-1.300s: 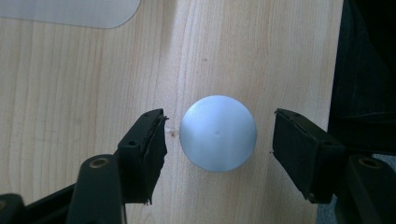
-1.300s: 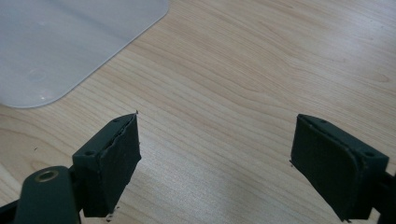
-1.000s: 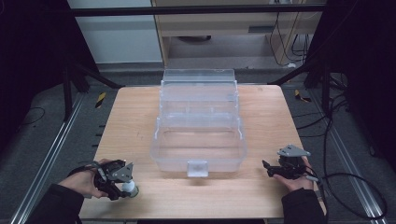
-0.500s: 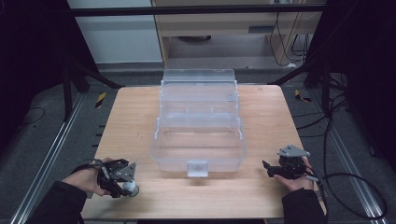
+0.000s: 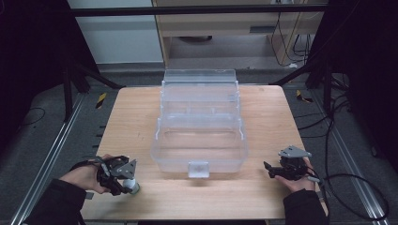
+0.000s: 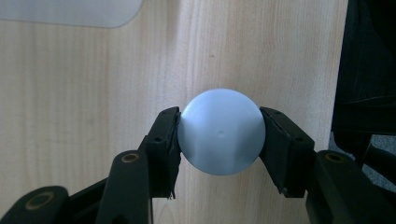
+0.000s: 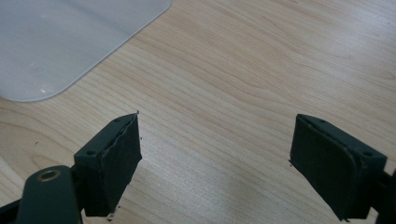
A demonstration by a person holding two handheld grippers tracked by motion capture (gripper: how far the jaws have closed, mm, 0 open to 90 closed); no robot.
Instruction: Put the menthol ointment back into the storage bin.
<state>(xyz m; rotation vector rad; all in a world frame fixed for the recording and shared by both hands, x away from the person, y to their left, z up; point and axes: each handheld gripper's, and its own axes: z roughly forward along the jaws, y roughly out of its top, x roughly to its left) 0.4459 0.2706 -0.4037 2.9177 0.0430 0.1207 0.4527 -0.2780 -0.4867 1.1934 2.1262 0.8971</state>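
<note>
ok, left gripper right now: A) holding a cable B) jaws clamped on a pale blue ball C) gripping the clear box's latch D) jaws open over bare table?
B: in the left gripper view both pads press the sides of the pale blue ball above the wooden table.

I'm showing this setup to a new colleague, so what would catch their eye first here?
Probably the big clear plastic box, standing open in tiers at the middle of the wooden table. Next, the pale blue ball clamped in the left hand-held gripper at the near left edge, while the right hand-held gripper rests open over bare wood.
</note>
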